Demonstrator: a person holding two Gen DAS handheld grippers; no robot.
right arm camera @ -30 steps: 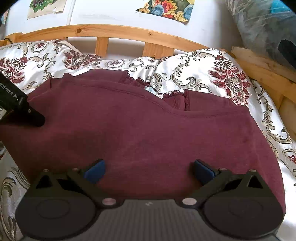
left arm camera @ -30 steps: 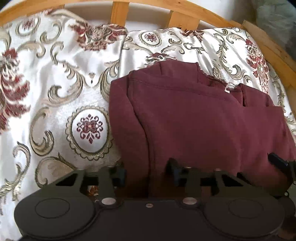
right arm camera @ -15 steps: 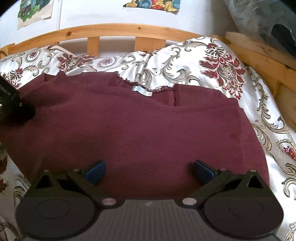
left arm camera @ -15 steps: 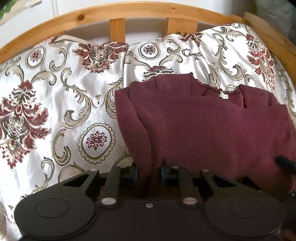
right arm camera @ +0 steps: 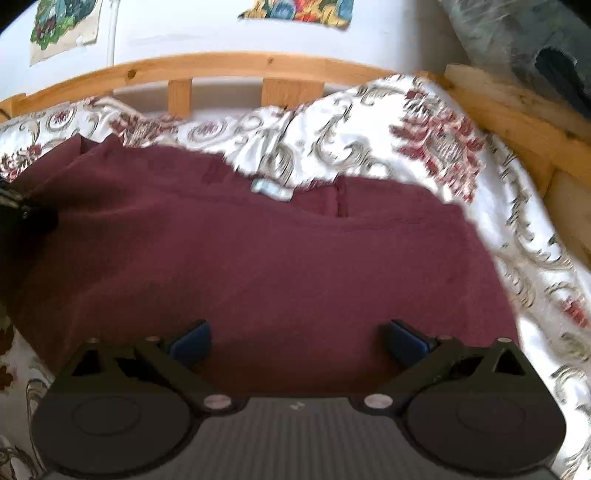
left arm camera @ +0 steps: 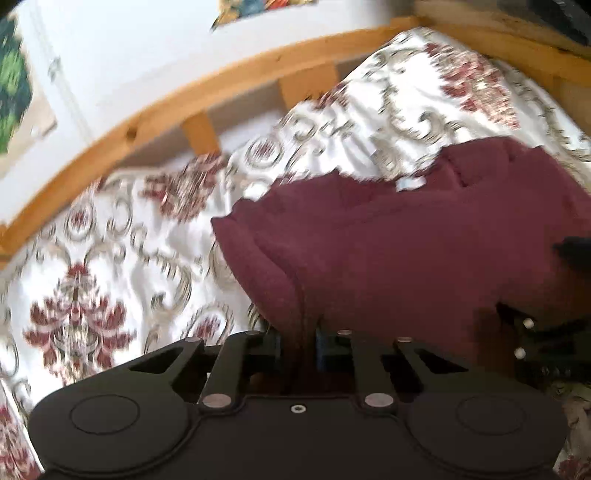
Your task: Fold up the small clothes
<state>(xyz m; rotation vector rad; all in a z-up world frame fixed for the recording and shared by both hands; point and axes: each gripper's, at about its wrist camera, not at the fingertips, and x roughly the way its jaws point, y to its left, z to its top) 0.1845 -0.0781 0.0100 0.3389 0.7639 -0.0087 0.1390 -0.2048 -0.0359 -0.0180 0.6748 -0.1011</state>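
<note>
A maroon garment (left arm camera: pixel 406 251) lies on a patterned satin bedspread (left arm camera: pixel 110 266), with a white neck label (right arm camera: pixel 271 190) at its far edge. My left gripper (left arm camera: pixel 299 345) is shut on a fold of the garment's near left edge and lifts it. My right gripper (right arm camera: pixel 295 341) is open, its blue-padded fingers (right arm camera: pixel 190 341) wide apart over the garment's (right arm camera: pixel 258 266) near edge, holding nothing. The left gripper's tip shows at the left edge of the right wrist view (right arm camera: pixel 26 218).
A wooden bed rail (right arm camera: pixel 221 66) with slats runs along the far side, and a wooden side rail (right arm camera: pixel 517 114) stands on the right. Pictures (right arm camera: pixel 299 11) hang on the white wall behind. A dark bundle (right arm camera: pixel 535 40) sits at the far right.
My left gripper has closed on the garment's edge and has lifted and tilted, pulling the cloth. My right gripper has stayed open and drawn back slightly.
</note>
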